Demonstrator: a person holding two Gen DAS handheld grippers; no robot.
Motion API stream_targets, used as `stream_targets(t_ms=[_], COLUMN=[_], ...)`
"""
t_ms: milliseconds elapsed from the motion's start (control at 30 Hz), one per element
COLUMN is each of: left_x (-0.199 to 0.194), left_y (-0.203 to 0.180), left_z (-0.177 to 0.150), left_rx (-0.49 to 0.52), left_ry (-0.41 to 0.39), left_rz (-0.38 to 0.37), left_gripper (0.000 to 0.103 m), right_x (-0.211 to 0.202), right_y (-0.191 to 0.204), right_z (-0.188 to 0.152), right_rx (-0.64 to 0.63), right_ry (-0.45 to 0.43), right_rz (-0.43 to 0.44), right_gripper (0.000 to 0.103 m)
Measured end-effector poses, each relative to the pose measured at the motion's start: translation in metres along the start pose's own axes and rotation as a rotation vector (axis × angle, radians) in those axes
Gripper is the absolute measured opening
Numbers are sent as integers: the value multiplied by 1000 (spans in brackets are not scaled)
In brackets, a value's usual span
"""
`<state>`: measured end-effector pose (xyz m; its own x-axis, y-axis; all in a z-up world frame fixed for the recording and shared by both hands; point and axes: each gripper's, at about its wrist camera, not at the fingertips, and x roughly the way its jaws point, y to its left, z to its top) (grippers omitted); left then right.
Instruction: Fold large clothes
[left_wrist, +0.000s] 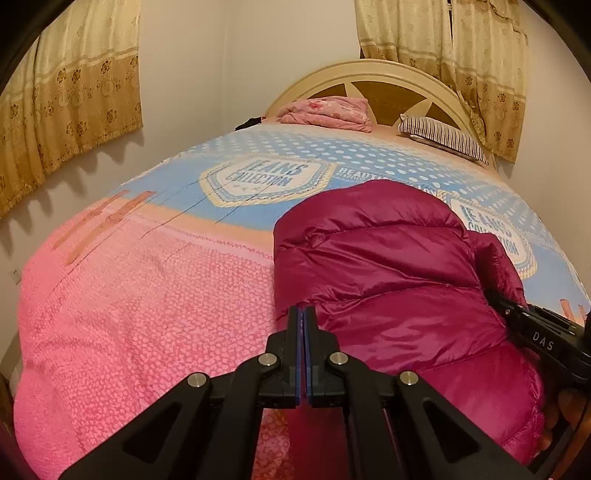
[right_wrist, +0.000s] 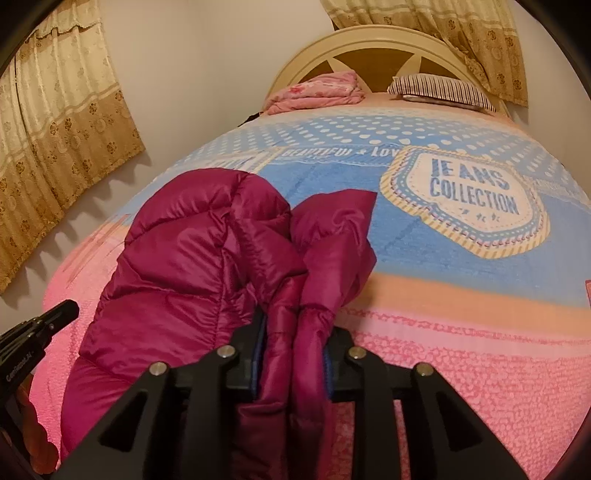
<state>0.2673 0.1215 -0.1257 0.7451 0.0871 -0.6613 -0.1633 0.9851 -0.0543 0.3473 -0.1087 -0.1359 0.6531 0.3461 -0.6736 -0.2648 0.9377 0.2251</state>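
A magenta puffer jacket lies folded on the bedspread; the right gripper grasps its bunched sleeve between the jaws, while the left gripper hovers clenched and empty just left of it. This looks mid-fold: next, lay the sleeve across the body. A striped pillow and pink blanket sit far ahead, not in the way.

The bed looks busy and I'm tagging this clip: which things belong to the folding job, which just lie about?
Job: shiny magenta quilted puffer jacket; right claw with the jacket's sleeve between its pads.
Lying about: folded pink floral blanket; striped pillow; patterned beige curtains.
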Motion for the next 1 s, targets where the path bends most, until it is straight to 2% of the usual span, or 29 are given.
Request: stream_targets(t_ms=[133,167,233,333,467,533,600,633,667,700,767,833,900,1000], left_x=[6,6,4,0,0,-1,-4,-5,-7,-9,-17,-23,-37,-63], left_y=[1,2,3,2,0,-3,-4,-4,-3,-1,0,0,-3,-8], left_z=[-2,-3,-3,-3,-2,-2,-2,-2,-2,-2,-1,0,-1,-4], left_rx=[-19,-23,-32,-32,-33,-11,-4,-6,-15,-21,-31,-33,-3,51], left_ry=[20,18,16,7,9,-1,-10,-9,-11,-23,-40,-40,-71,-124], left_rz=[2,-17,-66,-122,-102,-69,-70,-73,-78,-74,-72,-79,-62,4], left_gripper=[1,1,1,1,1,2,15,50,80,83,83,83,83,83], right_x=[-2,-3,-6,-6,-4,-4,-4,-4,-5,-6,-10,-20,-32,-57], right_y=[0,-1,-3,-5,-4,-3,-3,-3,-3,-3,-1,1,5,15], right_z=[-1,-2,-2,-2,-2,-4,-4,-4,-4,-4,-4,-5,-4,-1], right_rx=[-7,-4,-1,-3,-14,-18,-22,-25,-27,-27,-26,-38,-50,-74], right_ry=[4,1,-4,2,-1,3,6,8,8,5,2,-26,-61,-106], right_rz=[-15,-11,-9,-11,-15,-15,-16,-16,-18,-19,-10,-22,-36,-58], right_gripper=[34,34,42,42,43,44,44,44,44,47,58,78,80,83])
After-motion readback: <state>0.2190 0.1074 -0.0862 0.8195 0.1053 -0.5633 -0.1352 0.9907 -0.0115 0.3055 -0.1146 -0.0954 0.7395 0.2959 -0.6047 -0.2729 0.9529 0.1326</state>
